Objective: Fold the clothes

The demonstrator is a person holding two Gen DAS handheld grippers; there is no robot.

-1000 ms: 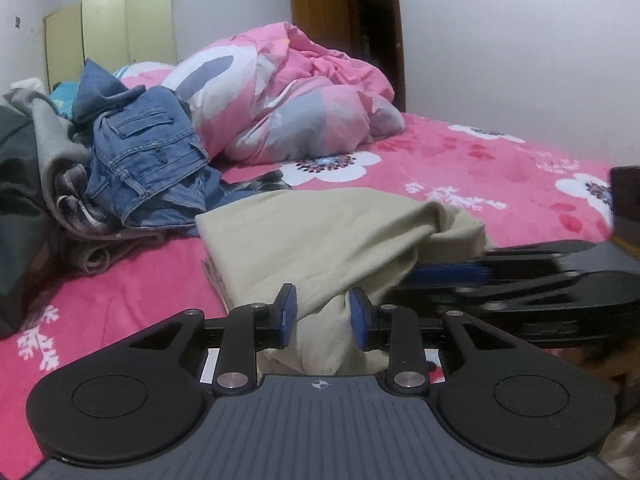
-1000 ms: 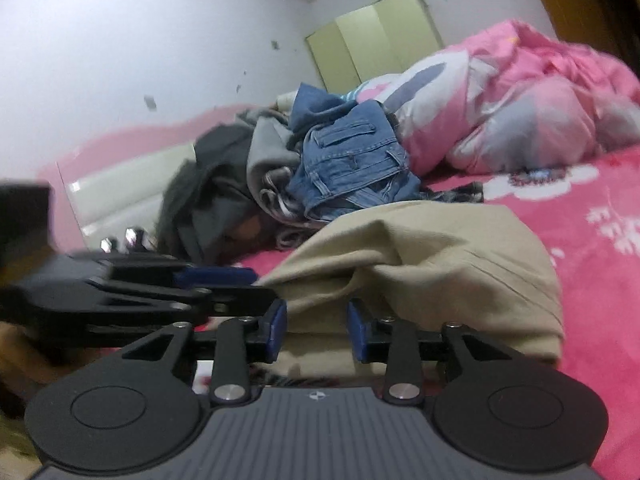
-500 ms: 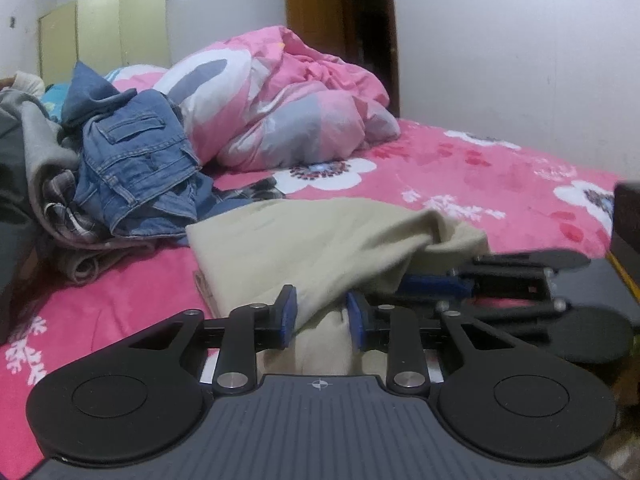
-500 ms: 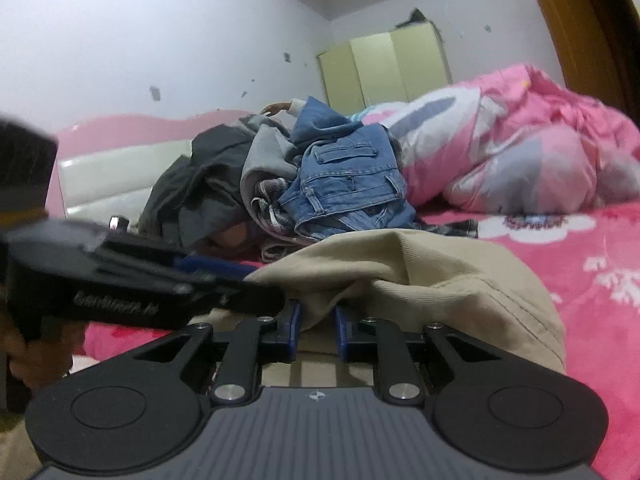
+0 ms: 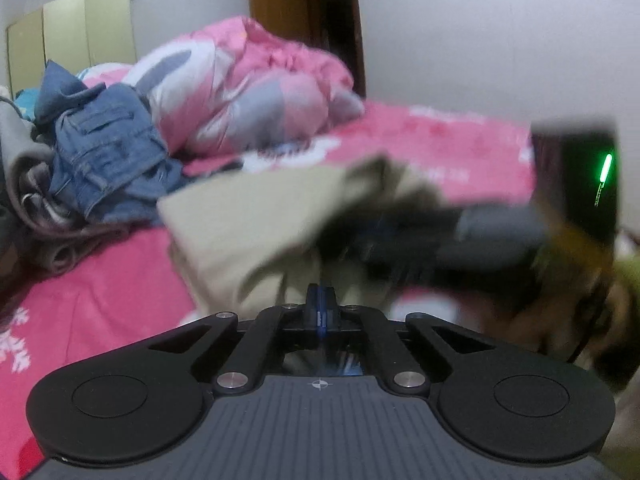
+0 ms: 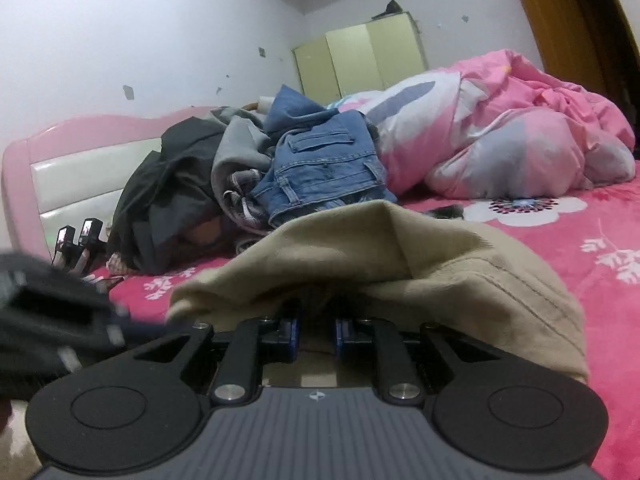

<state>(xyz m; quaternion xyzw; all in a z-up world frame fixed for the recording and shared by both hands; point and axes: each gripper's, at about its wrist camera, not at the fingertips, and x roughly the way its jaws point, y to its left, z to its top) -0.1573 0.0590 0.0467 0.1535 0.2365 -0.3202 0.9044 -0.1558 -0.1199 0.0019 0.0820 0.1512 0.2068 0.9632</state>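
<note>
- Left wrist view: the left gripper (image 5: 321, 312) has its jaws pressed together at the near edge of the beige garment (image 5: 256, 224); whether cloth sits between the blue pads I cannot tell. The garment lies bunched on the pink bed (image 5: 92, 292) near its front edge. The right gripper (image 5: 420, 240) shows as a dark blur at the garment's right side.
- Right wrist view: the right gripper (image 6: 316, 334) holds its jaws apart, tips tucked under the garment's (image 6: 440, 276) raised fold, clamping nothing visible.
- A heap of clothes, jeans (image 6: 324, 172) on top, lies toward the headboard (image 6: 80, 168), unfolded beside a rumpled duvet (image 6: 520, 136).
- Judgement: the beige piece is part-folded at most, and the heap is left to fold.
</note>
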